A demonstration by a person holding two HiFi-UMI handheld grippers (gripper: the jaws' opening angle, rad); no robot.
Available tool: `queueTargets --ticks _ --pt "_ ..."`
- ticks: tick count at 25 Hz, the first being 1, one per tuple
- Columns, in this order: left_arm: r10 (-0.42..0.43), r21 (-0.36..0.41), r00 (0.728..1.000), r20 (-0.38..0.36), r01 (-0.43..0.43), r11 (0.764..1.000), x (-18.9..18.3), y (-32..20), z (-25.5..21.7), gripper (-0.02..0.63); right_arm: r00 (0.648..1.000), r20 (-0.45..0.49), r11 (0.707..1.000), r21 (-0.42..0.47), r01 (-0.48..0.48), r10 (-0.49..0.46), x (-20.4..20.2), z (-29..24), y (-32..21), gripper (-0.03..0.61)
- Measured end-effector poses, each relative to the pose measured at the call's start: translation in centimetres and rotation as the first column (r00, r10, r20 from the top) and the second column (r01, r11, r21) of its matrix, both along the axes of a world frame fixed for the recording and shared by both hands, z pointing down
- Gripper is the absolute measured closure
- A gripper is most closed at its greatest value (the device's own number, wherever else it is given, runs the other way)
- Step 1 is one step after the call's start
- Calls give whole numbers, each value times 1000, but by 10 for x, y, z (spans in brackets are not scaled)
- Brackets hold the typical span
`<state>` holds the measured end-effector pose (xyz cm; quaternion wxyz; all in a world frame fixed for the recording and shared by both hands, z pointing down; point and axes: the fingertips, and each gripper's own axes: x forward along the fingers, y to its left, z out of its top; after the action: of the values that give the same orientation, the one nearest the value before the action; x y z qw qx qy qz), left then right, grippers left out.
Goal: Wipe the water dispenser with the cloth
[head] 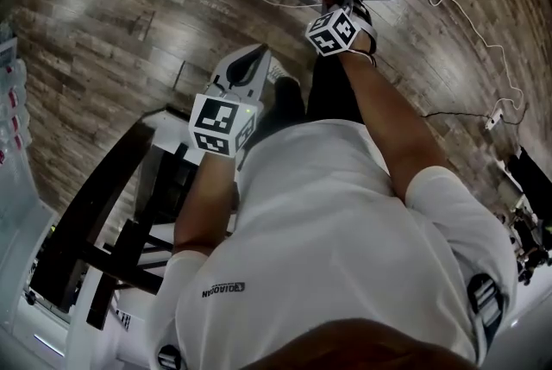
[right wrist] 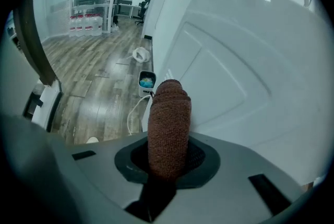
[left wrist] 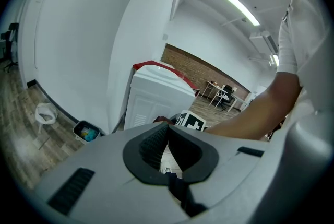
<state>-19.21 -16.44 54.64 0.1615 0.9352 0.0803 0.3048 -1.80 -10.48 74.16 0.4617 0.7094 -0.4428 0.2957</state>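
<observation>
- The right gripper (right wrist: 169, 157) is clamped firmly on a rolled brown cloth (right wrist: 168, 118), which sticks out ahead of its jaws.
- Just beyond the cloth's tip stands the white water dispenser (right wrist: 250, 61); whether they touch is hard to tell.
- Back toward the person, the left gripper (left wrist: 166, 137) has its jaws drawn together on nothing.
- Risk: hard pressing could push the roll back through the jaws, so the bare gripper scrapes the panel. The white cable (right wrist: 130, 113) below might snag.
</observation>
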Motion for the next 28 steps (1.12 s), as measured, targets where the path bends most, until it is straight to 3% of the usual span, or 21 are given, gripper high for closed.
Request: queueTargets --ticks 19,28 --pt "-143 -1 984 107 144 990 -45 -31 18 621 994 106 985 -172 19 -1 4 118 -17 514" --pt "-186 1 978 90 187 982 -56 -40 11 621 992 125 986 -158 45 -26 0 109 -20 514"
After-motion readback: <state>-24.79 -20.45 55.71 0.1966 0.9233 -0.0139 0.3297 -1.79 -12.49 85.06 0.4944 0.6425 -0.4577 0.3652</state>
